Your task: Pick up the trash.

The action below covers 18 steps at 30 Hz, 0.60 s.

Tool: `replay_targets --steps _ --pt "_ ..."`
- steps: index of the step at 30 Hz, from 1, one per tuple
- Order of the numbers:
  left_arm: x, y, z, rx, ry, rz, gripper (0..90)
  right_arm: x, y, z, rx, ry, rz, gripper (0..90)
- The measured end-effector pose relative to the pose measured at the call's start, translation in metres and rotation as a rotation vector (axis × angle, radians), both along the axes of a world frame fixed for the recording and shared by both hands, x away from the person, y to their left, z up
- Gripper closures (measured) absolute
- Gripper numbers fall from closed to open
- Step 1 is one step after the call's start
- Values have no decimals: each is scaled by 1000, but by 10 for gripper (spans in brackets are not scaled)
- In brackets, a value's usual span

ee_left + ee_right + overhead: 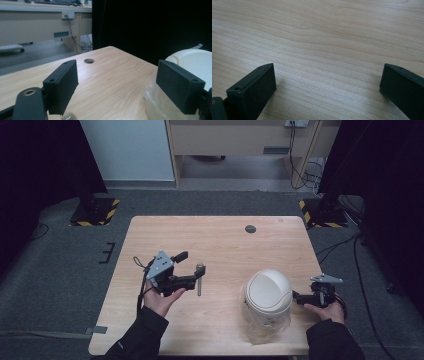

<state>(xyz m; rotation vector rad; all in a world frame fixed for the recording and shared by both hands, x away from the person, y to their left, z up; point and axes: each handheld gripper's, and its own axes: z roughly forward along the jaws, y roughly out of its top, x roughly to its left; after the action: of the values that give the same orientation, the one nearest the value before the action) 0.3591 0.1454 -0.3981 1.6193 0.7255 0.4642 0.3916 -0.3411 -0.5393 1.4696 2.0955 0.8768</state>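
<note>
The high view looks forward and down from the person's side, taking in the whole wooden table (pixel 220 245) with floor and a desk beyond at the frame's top. The left gripper view sits low over the tabletop, facing across it toward the round hole (pixel 89 60) near the far edge, also seen upper centre in the high view. The right gripper view points steeply down, very close to bare wood grain (pixel 324 37).
</note>
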Motion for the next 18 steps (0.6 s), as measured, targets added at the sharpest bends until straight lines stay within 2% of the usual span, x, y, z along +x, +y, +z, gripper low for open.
replay_targets --steps 4,5,6,8,18 --pt "1 -25 3 -1 -6 -42 169 0 0 0 0 0 0 8" --pt "1 -25 3 -1 -6 -42 169 0 0 0 0 0 0 8" --pt "1 -37 3 10 -4 -67 168 0 0 0 0 0 0 8" --pt "1 -50 1 15 1 -90 165 0 0 0 0 0 1 8" --pt "-1 -104 -18 39 45 -191 162 0 0 0 0 0 1 8"
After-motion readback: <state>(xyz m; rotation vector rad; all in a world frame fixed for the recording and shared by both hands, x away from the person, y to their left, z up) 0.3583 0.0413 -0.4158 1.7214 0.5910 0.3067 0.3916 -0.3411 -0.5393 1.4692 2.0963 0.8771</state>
